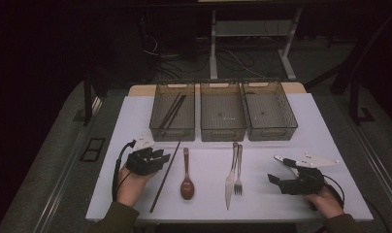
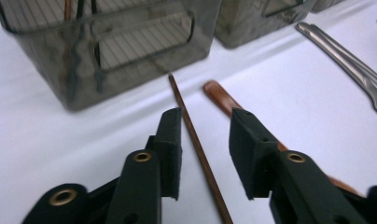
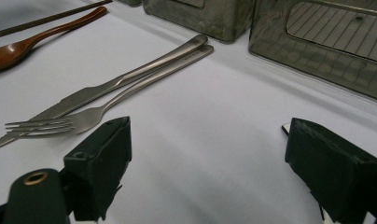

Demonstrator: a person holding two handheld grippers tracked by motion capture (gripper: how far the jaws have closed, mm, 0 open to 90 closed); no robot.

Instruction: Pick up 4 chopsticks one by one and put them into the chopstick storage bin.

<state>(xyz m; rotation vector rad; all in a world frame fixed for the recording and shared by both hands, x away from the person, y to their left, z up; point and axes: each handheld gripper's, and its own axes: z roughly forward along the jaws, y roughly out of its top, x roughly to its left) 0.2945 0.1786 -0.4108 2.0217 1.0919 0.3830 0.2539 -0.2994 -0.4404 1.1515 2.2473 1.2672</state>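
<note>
- The loose chopstick (image 2: 196, 144) lies on the white table (image 1: 136, 121), just ahead of the left tray (image 1: 172, 112), beside the wooden spoon (image 1: 187, 177).
- Left gripper (image 2: 205, 135) straddles it, jaws apart, pads either side, not pressing.
- Two more chopsticks (image 1: 173, 109) rest in that left tray.
- Knife (image 1: 231, 175) and fork (image 1: 238, 172) lie touching, mid-table.
- Right gripper (image 1: 276, 180) rests near the table's right edge, jaws wide, nothing between them.

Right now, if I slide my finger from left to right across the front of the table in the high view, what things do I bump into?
Left gripper → chopstick → wooden spoon → knife → fork → right gripper.
</note>
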